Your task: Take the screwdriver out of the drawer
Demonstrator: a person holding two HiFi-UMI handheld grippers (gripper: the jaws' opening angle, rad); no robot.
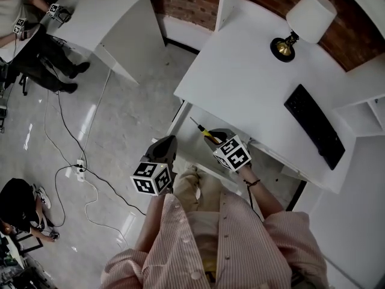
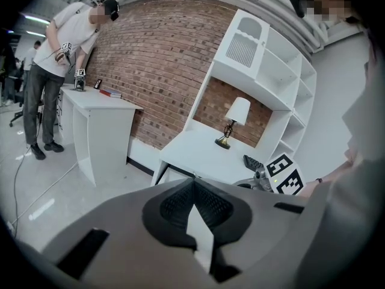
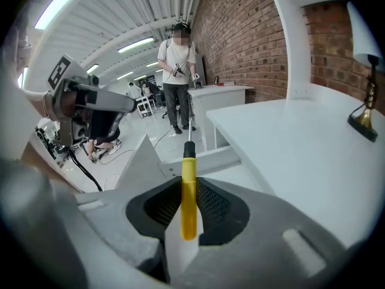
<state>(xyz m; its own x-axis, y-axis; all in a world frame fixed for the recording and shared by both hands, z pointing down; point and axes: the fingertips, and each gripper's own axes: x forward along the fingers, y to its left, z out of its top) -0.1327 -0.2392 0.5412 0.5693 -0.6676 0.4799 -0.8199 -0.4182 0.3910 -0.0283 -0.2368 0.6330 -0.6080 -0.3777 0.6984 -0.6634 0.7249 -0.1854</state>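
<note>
Above the drawer (image 1: 191, 153), right tongs (image 3: 189, 182) hold the screwdriver (image 3: 189, 212) lifted clear, so the task looks nearly done; left tongs (image 2: 193, 185) are closed on nothing

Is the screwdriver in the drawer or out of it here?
Out. The right gripper is shut on the yellow handle of the screwdriver and holds it in the air above the open drawer.

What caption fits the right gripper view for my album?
Right tool grips a yellow-handled screwdriver beside the white desk.
</note>
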